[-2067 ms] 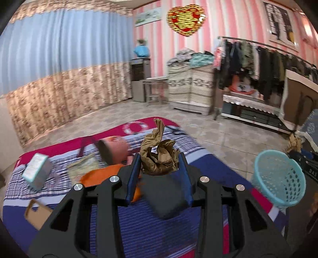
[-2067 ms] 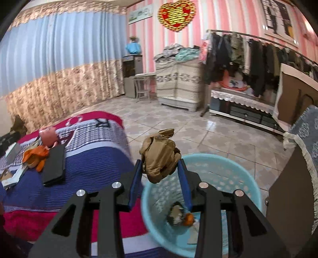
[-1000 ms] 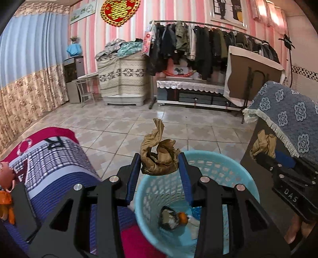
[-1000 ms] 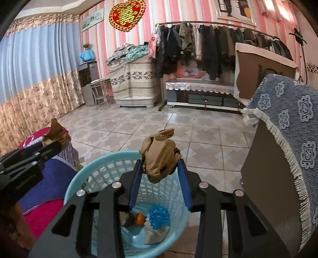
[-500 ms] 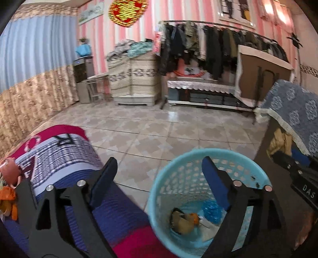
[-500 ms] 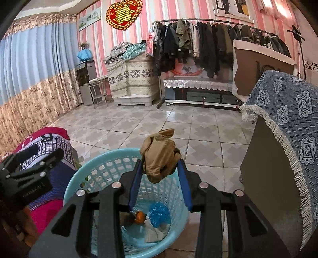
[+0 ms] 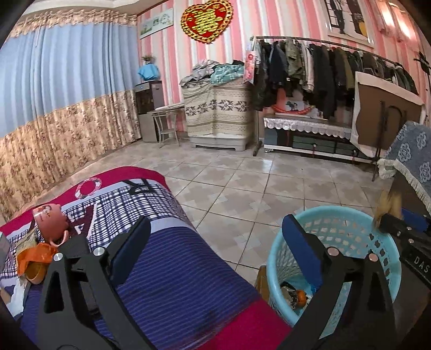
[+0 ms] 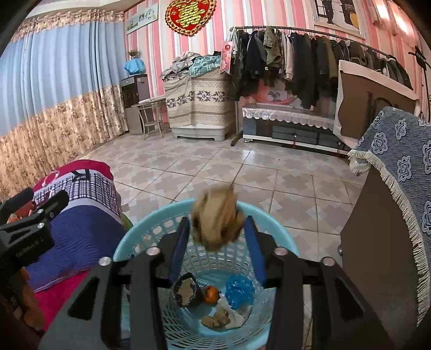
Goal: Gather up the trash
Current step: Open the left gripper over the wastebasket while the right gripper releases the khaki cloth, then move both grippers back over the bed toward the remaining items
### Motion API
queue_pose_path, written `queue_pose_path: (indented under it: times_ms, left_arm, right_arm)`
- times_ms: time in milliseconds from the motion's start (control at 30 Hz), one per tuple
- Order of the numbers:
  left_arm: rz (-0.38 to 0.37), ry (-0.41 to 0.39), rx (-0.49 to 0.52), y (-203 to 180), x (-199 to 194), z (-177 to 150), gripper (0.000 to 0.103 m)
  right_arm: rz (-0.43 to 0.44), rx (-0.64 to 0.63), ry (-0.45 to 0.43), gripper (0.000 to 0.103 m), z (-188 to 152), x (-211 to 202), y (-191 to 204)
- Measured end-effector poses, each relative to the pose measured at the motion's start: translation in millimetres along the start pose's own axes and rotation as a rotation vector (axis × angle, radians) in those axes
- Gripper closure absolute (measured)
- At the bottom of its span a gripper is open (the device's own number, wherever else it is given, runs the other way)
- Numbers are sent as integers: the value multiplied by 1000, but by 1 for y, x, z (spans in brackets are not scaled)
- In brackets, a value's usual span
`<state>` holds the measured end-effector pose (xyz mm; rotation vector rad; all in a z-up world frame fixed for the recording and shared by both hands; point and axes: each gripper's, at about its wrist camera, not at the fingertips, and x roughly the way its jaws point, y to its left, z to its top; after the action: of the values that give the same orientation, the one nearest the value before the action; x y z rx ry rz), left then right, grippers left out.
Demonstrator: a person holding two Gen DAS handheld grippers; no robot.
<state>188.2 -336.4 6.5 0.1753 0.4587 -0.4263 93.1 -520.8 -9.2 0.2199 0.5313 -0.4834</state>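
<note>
Right gripper (image 8: 215,237) opening over basket (image 8: 280,239); brown paper wad (image 8: 215,223) blurred between pads, probably already slipping free. Wad light, soft, crushable; pinch anywhere across bulk. Left gripper (image 7: 215,242) spread wide, empty, above bed (image 7: 175,269) edge beside basket.

basket (image 8: 150,237): light blue plastic, perforated wall. crumpled paper (image 8: 215,220): tan-brown. wad in basket (image 8: 239,293): bright blue. bedcover (image 7: 172,272): navy with fine stripes, magenta border, black-and-white check band. cup (image 7: 49,223): salmon pink. curtain (image 7: 67,88): blue above, beige floral below. wall (image 8: 304,16): pink-and-white stripes. heart ornament (image 7: 206,20): red and gold.
</note>
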Motion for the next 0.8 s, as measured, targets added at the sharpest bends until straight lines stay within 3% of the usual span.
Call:
queue_pose_path:
  times_ms: [333, 600, 800]
  left_arm:
    - [57, -11, -55, 31, -11, 1, 6]
    - [87, -8, -106, 73, -35, -2, 6]
    - [140, -10, -113, 112, -60, -8, 6]
  right_arm:
    - [-47, -15, -70, 12, 4, -15, 11]
    - [-33, -35, -72, 10, 6, -20, 22]
    - [3, -69, -82, 10, 5, -30, 52]
